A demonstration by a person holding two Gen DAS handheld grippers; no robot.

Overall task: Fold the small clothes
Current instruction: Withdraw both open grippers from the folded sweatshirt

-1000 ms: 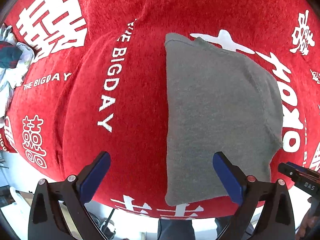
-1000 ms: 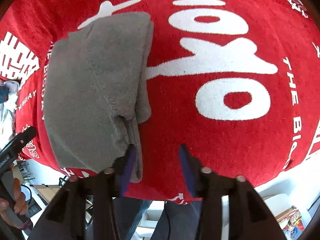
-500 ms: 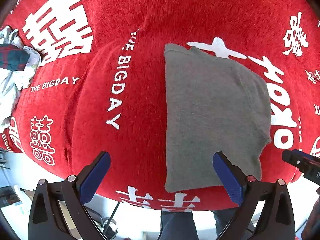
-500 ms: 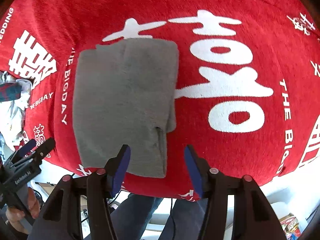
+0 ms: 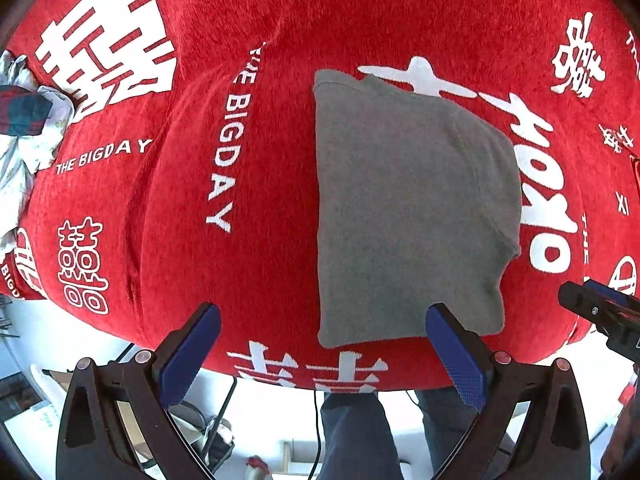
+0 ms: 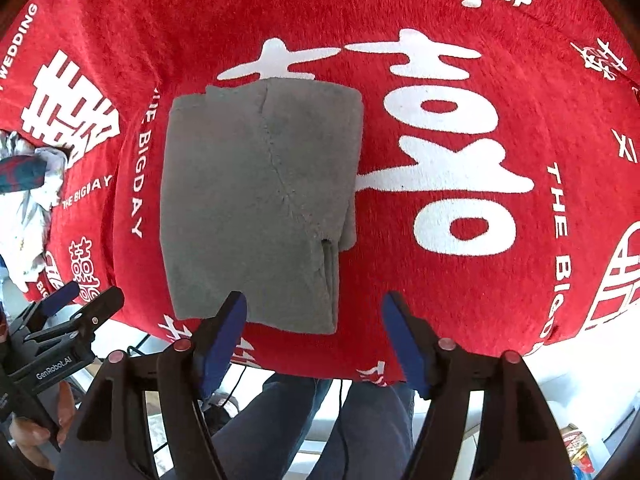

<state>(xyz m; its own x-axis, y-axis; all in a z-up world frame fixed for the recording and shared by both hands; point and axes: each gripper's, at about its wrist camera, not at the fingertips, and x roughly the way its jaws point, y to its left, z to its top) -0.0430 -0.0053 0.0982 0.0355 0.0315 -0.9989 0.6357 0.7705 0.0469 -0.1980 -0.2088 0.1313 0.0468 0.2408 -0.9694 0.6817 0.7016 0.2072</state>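
Both grippers have been drawn back toward the near table edge since a second ago; the right gripper (image 6: 314, 338), then closed down near the garment's near-right corner, is now spread wide and empty. The left gripper (image 5: 322, 354) is likewise held wide apart with nothing between its blue pads.

The folded grey fleece garment (image 6: 260, 200) is laid flat on the red plush tablecloth with white lettering (image 6: 480, 80), at about 12 o'clock from the right gripper and 1 o'clock from the left gripper. It is separate from both grippers.

The garment is judged to be light, soft and limp, with no stiffness of its own; layers can be expected to slide apart if only the top one is taken. A small opening in the layers is seen near the right edge (image 6: 326, 244). A hold is best taken at the near corners, through all layers together.

The napped cloth is likely to drag on the fleece. A crumpled pile of white and dark plaid clothes (image 5: 24, 128) is seen at 10 o'clock from the left gripper, near the table's left edge. Beyond the near edge, the person's legs in blue jeans (image 6: 280, 420) and a pale floor are visible.
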